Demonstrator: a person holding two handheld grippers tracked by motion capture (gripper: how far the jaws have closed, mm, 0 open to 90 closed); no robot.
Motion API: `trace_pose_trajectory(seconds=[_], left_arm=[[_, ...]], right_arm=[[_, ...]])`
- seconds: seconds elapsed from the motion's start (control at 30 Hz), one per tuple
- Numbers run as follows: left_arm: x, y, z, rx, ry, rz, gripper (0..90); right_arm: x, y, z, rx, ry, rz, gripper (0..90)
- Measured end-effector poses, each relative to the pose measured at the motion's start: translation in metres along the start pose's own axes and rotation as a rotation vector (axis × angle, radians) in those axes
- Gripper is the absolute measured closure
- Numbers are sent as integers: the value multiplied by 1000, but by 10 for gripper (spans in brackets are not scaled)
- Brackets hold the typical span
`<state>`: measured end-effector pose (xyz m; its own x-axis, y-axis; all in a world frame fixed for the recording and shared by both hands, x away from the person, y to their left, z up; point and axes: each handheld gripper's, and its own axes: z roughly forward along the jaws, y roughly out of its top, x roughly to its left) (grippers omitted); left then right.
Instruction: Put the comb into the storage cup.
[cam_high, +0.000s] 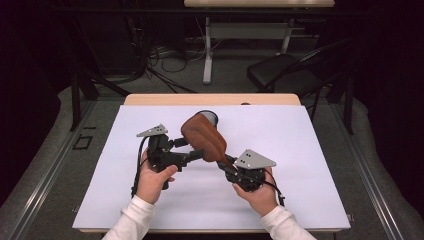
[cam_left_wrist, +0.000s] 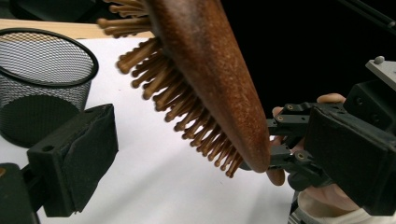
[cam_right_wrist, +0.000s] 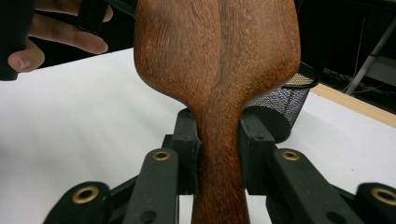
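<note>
Fingers of your right gripper are clamped on the narrow neck of the wooden hairbrush, one black pad on each side of the handle, at the lower centre of the right gripper view. Your left gripper stands spread wide, its near pad at the lower left of the left gripper view, well clear of the brush and grasping nothing. In the high view the hairbrush is held up off the white table, head tilted toward the upper left, at the centre of the frame between both hands. Its wooden bristles point down and toward the mesh cup, which stands at the upper left of the left gripper view, just behind the brush head.

Judging by its looks, the brush is rigid, light and smooth-backed, so it may swivel in a two-point grip; the neck is the surest hold, while the thin pins look like the part most easily snapped. If the cup is the goal, its rim is narrow against the wide head, so handle-first looks the safer entry. Open table lies at the right and bottom of the high view; the far edge sits just behind the cup.
</note>
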<state>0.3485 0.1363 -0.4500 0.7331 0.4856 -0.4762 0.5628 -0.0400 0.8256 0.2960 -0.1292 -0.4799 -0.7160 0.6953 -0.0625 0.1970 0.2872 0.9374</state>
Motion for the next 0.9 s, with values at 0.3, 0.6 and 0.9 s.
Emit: trace_pose_trajectory(seconds=[0.3, 0.6, 0.9], left_arm=[[1, -1, 2, 5, -14, -24, 48], [0, 1, 7, 15, -20, -34, 81], [2, 4, 12, 24, -29, -55, 117]], right_arm=[[4, -2, 2, 4, 6, -5, 714], [7, -2, 4, 3, 15, -9, 714], [7, -2, 3, 0, 15, -8, 714]])
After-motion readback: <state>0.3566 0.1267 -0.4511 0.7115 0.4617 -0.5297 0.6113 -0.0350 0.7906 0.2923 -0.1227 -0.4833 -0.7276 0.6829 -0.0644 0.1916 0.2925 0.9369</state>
